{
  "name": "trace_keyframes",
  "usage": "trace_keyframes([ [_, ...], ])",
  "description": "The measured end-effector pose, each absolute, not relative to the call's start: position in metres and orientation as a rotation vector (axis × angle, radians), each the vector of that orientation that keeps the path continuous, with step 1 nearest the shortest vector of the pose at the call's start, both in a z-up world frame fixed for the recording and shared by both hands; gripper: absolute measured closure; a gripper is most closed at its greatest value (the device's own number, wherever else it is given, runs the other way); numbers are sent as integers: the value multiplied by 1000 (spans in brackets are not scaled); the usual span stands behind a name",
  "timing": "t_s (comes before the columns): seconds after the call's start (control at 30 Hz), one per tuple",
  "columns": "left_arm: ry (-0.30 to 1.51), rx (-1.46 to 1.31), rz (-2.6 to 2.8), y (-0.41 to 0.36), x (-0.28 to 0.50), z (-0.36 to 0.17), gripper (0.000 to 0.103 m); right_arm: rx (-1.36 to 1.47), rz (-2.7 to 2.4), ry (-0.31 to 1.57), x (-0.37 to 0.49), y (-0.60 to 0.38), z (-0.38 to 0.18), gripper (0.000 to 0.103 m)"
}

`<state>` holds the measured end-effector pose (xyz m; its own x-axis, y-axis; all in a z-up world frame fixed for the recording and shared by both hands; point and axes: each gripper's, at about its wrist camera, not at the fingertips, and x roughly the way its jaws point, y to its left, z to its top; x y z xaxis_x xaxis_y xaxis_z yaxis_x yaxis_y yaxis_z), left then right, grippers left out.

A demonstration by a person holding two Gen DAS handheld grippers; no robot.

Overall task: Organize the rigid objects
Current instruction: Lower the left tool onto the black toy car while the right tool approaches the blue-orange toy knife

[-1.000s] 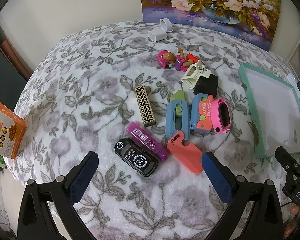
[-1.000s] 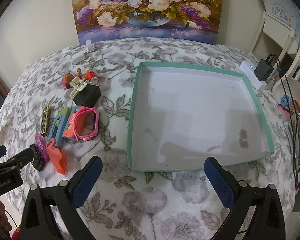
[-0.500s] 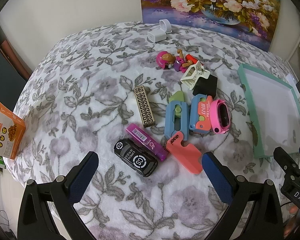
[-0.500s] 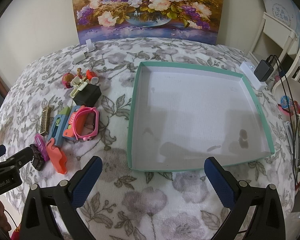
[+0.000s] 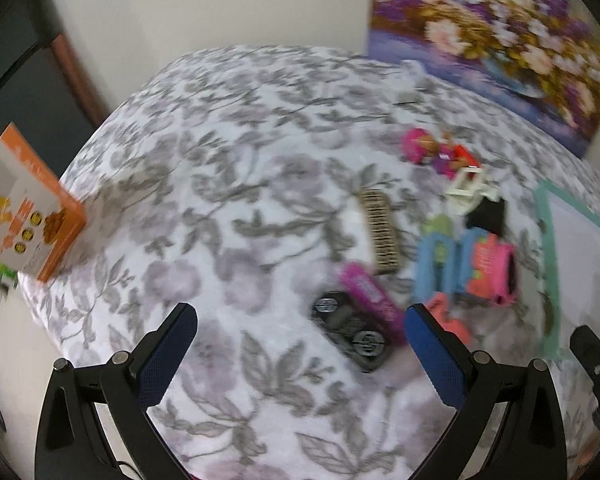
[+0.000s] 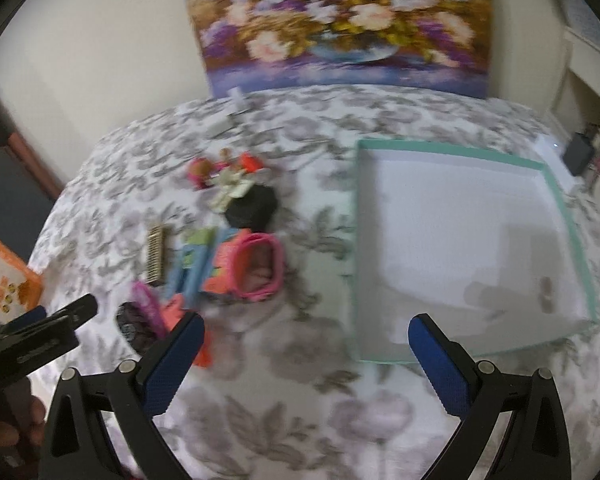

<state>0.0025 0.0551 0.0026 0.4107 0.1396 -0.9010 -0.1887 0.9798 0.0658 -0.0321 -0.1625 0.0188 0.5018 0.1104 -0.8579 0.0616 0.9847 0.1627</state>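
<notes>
Both views are smeared by motion blur, so fine detail is lost, but the layout reads clearly enough. The left gripper (image 5: 300, 344) hangs above the grey-and-white floral cloth (image 5: 220, 208) with its blue-padded fingers wide apart and nothing between them; the right gripper (image 6: 302, 350) is likewise spread and empty, poised over the cloth between the clutter and the shallow white tray with a teal rim (image 6: 556, 196). The tray holds nothing. The rigid objects lie in a loose cluster left of it: a black oblong case with round white emblems (image 5: 350, 330), a magenta rectangular box (image 5: 366, 292) touching it, a gold-patterned bar (image 5: 380, 234), a salmon plastic piece (image 5: 446, 316), pale blue plastic pieces (image 5: 440, 260), a pink strap-like ring (image 6: 258, 266), a black block (image 6: 252, 206) and small toy figures (image 5: 432, 150). This looks like the opening reach, with no item yet collected. The next move probably calls for lowering one gripper squarely over a single item at the cluster's edge, the black case being nearest the left gripper, and closing across its narrow width without dragging the neighbouring magenta box.
</notes>
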Motion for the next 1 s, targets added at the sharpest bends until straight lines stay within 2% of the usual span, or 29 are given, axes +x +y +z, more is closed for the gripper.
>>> trace_keyframes([
  [0.4, 1209, -136, 225, 77, 9, -25, 0, 106, 157, 1179, -10, -100, -16, 1],
  [0.77, 1288, -160, 149, 65, 18, -47, 0, 22, 225, 1244, -4, -67, -35, 15],
  [1.0, 1333, -161, 132, 59, 23, -61, 2, -3, 232, 1253, -2, -59, -41, 16],
])
